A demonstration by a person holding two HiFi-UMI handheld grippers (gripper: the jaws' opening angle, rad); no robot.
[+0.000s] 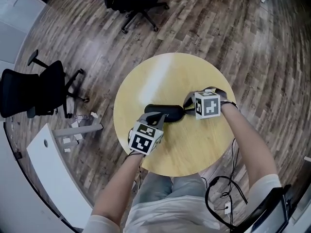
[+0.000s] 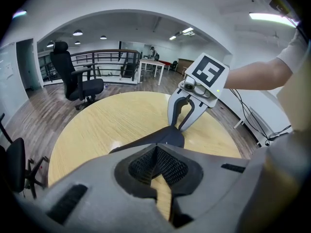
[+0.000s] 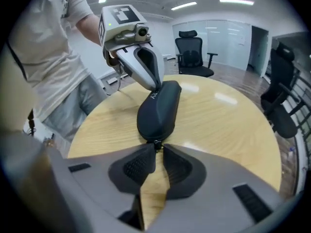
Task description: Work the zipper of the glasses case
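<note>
"Where's the case?"

"The black oblong glasses case lies flat near the middle of the round pale wooden table."

"And your fingers?"

"My left gripper is clamped tight on one end of it. My right gripper has its jaws drawn narrow, pinching the small dark zipper pull at the opposite end."
</note>
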